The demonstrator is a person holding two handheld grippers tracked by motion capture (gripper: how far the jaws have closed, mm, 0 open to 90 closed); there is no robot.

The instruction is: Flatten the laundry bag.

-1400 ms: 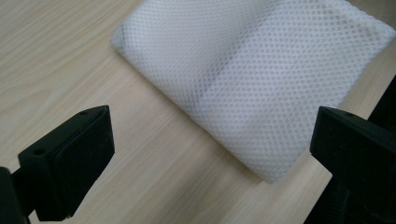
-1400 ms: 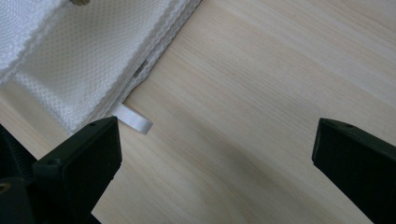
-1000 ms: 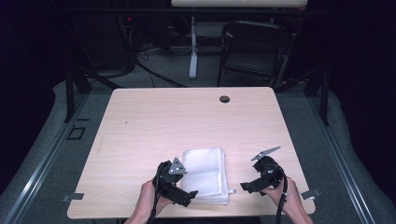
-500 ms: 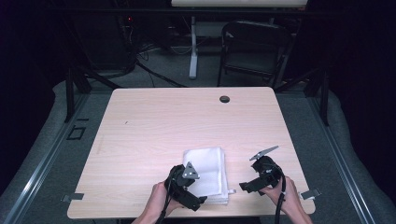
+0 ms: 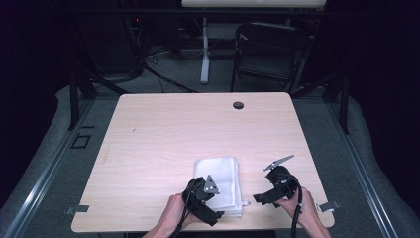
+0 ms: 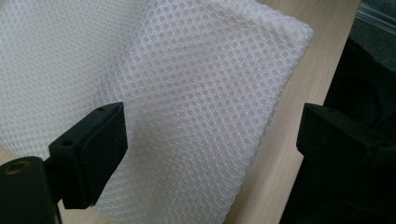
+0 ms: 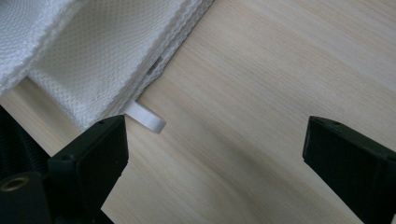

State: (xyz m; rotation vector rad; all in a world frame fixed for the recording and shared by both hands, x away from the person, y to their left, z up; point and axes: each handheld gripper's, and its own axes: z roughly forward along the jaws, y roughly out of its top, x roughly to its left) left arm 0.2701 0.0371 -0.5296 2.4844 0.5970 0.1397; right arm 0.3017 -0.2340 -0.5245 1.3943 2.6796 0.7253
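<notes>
A folded white mesh cloth (image 5: 218, 179) lies on the wooden table (image 5: 163, 139) near its front edge. My left gripper (image 5: 204, 201) is at the cloth's near left corner. In the left gripper view the cloth (image 6: 201, 98) lies under the open left gripper (image 6: 210, 126), with a folded corner between the wide jaws. My right gripper (image 5: 270, 193) stands open just right of the cloth, over bare wood. In the right gripper view the cloth's layered edge (image 7: 93, 60) and a small white loop tag (image 7: 145, 119) sit by the left jaw of the right gripper (image 7: 215, 130).
A small black round cap (image 5: 238, 105) sits in the table near its far edge. Behind the table stand a dark folding chair (image 5: 270, 49) and a white post (image 5: 204, 49). Metal clips (image 5: 328, 206) mark the table's front corners.
My left gripper has moved right, from beside the cloth onto its near left corner. The right gripper has barely moved.
</notes>
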